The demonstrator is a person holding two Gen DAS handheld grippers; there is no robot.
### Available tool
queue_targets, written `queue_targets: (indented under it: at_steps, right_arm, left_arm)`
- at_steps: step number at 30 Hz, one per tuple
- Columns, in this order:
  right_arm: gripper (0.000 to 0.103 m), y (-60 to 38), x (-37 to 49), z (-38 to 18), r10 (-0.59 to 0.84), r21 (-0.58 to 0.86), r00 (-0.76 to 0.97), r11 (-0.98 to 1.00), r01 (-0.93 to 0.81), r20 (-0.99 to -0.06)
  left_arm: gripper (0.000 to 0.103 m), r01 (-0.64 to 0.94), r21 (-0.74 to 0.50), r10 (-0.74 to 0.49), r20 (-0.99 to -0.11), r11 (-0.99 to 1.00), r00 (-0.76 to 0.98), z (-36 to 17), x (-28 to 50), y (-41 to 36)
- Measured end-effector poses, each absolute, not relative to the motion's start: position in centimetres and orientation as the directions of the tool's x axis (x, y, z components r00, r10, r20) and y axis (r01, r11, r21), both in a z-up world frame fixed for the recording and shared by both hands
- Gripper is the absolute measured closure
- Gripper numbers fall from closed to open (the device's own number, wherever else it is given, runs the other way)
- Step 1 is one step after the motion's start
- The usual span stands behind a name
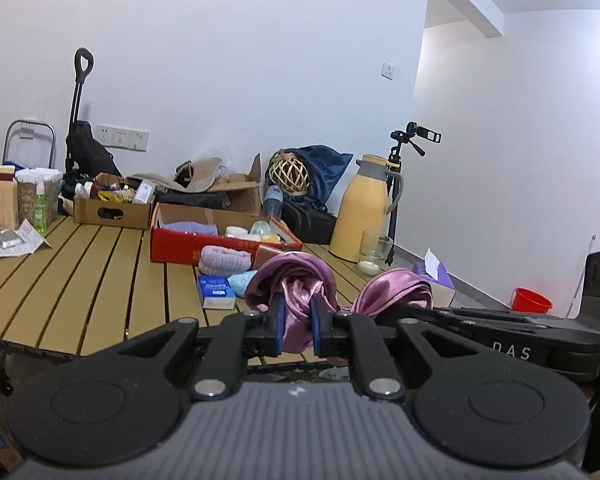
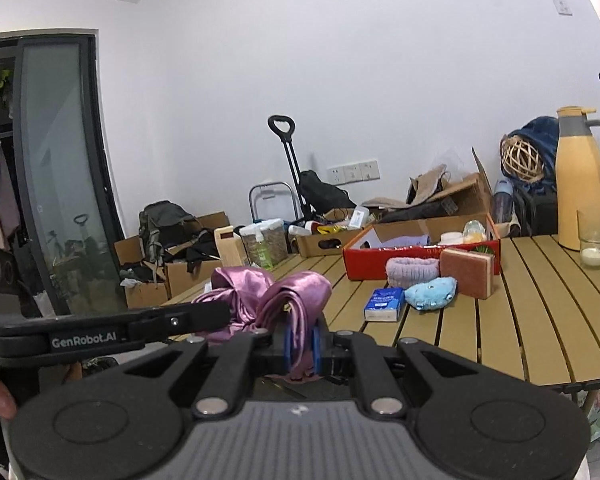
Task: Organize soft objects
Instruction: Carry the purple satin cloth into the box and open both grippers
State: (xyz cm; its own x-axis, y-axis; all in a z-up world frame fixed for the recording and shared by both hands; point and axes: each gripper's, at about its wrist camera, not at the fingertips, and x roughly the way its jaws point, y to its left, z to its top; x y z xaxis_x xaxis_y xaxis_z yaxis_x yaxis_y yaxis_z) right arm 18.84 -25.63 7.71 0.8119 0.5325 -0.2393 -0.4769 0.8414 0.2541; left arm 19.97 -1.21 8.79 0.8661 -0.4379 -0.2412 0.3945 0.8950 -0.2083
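Left gripper (image 1: 296, 322) nipped tight on mauve satin cloth (image 1: 296, 284), right gripper (image 2: 300, 346) pinching its other end, cloth bunched just off slatted table (image 2: 540, 300) near edge, short of red box (image 2: 380, 266)

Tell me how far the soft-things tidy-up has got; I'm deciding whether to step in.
Done: one purple knit piece lies in the red box. In hand: left gripper and right gripper both pinch the pink satin cloth. Left: the lilac knit roll and blue plush on the table.
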Motion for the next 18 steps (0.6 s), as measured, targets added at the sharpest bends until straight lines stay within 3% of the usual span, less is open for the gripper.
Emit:
queue_targets:
  at_steps: [10,15,18]
  right_arm:
    - [0.093,-25.2,22.2,11.4,0.555,0.234,0.809,0.827,-0.510,-0.196]
    - [0.093,-25.1,27.8,14.1,0.577,0.221,0.797,0.813,-0.539,-0.179]
    - [0.093,-25.6,33.6,15.3,0.591,0.253,0.785,0.801,-0.543,-0.186]
  left_arm:
    - [0.090,0.416,-0.189,-0.447,-0.174,0.890,0.877,12.0,22.7,-0.4]
    - [0.090,0.442,-0.199,-0.475,-0.166,0.874,0.864,14.6,29.0,0.1]
    - [0.090,0.451,-0.227,-0.495,-0.211,0.863,0.843,15.7,35.3,0.2]
